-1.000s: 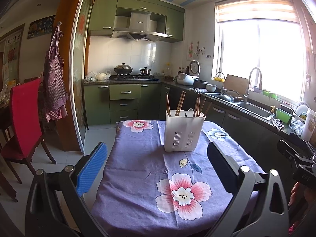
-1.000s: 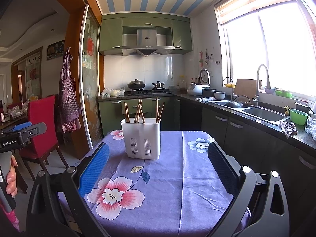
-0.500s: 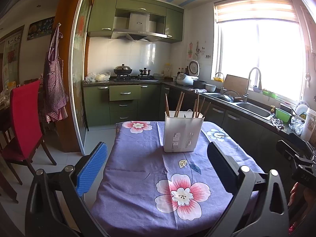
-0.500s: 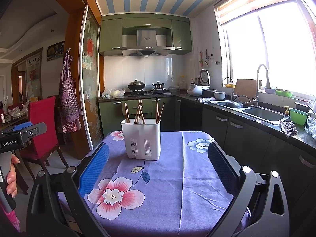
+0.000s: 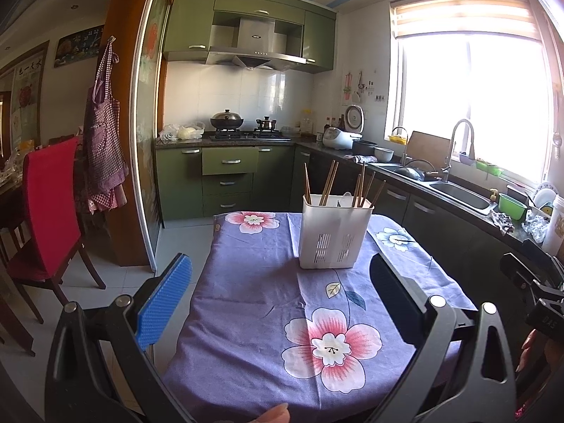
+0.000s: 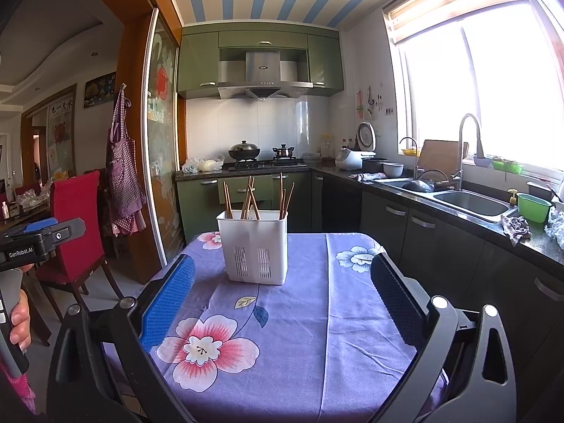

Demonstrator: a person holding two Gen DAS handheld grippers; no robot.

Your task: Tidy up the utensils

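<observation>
A white slotted utensil holder (image 5: 334, 235) stands upright on the table with the purple flowered cloth (image 5: 268, 303). Several brown chopsticks (image 5: 329, 183) stick up out of it, with a pale spoon among them. It also shows in the right wrist view (image 6: 254, 249) with its chopsticks (image 6: 251, 198). My left gripper (image 5: 280, 275) is open and empty, held back from the holder over the near part of the table. My right gripper (image 6: 282, 278) is open and empty too, also short of the holder.
A red chair (image 5: 49, 208) stands left of the table. Green cabinets and a stove (image 5: 246, 134) line the far wall. A counter with a sink (image 5: 458, 194) runs along the right under the window. The left gripper's body (image 6: 38, 239) shows at the right view's left edge.
Both views have barely shifted; the holder and chopsticks stay where they were and both grippers remain open.
</observation>
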